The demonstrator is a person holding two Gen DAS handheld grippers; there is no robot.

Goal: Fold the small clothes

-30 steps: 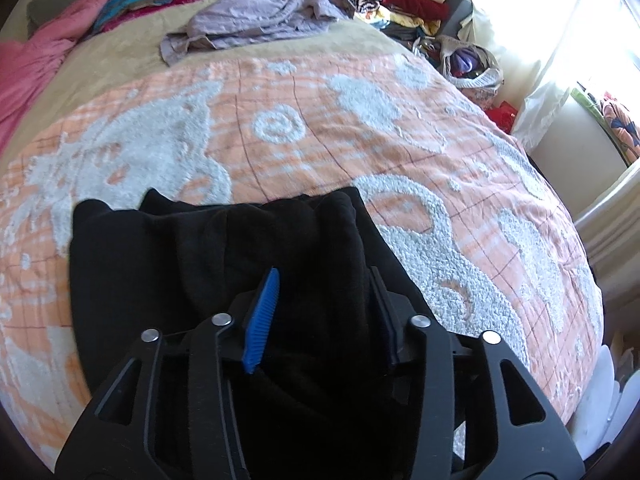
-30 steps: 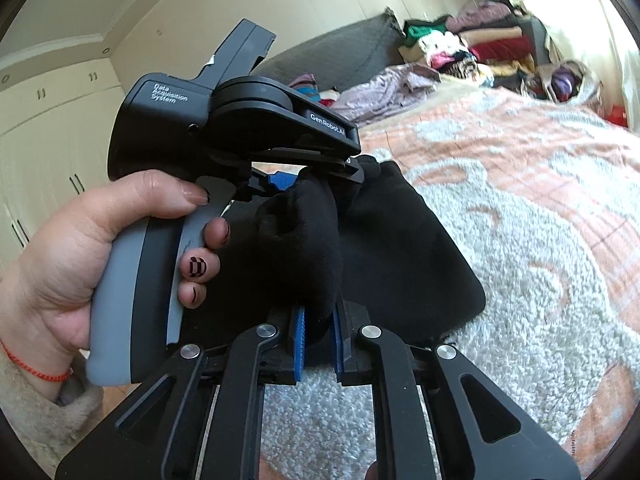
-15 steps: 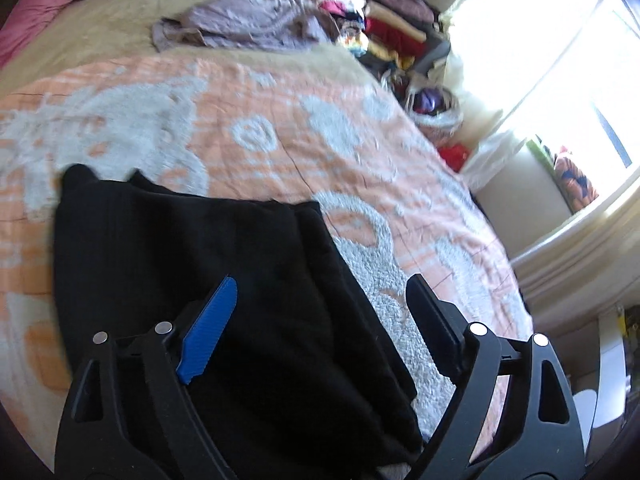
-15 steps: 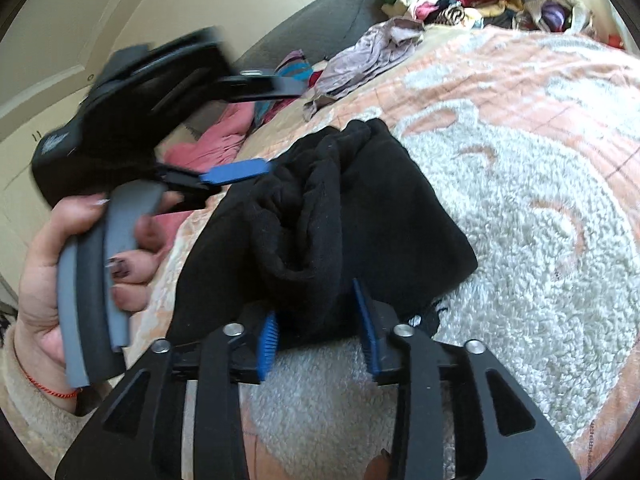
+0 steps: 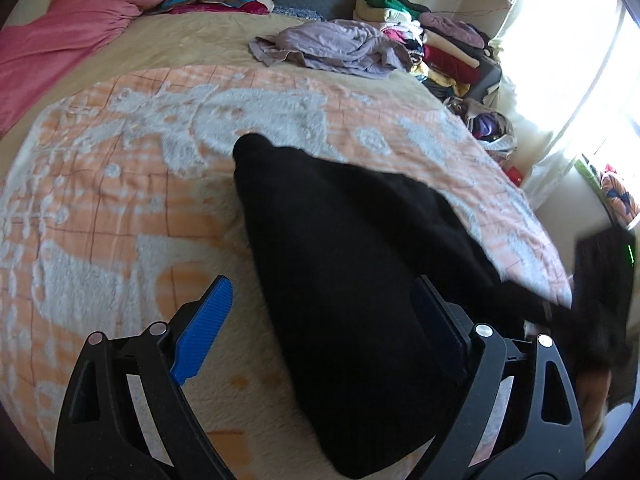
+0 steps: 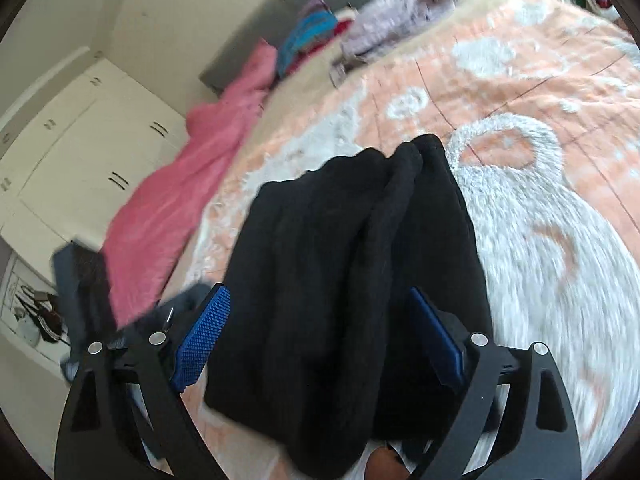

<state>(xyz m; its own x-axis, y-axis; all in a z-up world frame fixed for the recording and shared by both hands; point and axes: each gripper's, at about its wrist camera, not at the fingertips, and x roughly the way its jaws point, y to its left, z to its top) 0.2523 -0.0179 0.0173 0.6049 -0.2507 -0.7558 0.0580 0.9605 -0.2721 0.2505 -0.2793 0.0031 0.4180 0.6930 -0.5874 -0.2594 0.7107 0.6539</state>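
Change since earlier frames: both sets of jaws had a pinch on the black garment point(image 5: 352, 264) a second ago; both have since let go, and the cloth now lies folded on the bed point(image 5: 120, 184) instead of hanging bunched between the two tools.
Left gripper point(image 5: 320, 332): jaws opening, wide apart; one blue pad over the bedspread, the other over the cloth; neither pad presses on it.
Right gripper point(image 6: 320, 332): jaws opening, wide apart; the garment point(image 6: 352, 264) lies between the pads, apparently unclamped.
Garment location: near edge of the bed, on the orange and white bedspread, in a long folded bundle with rolled ridges visible in the right wrist view.
Handling, judged: light, soft, thick fleecy knit; no fragility; limp, so it will sag and unroll if lifted by one point; fuzzy surface should grip the pads well.
Where to take hold, judged: two corners of a short end, or the outer folded edge, one tool on each.
Edges: bundle's near end sits close to the bed edge; slipping off is possible.
Open room: broad bare bedspread beyond and to the left; lilac clothing heap point(image 5: 332, 46) and pink blanket point(image 5: 60, 48) well apart.
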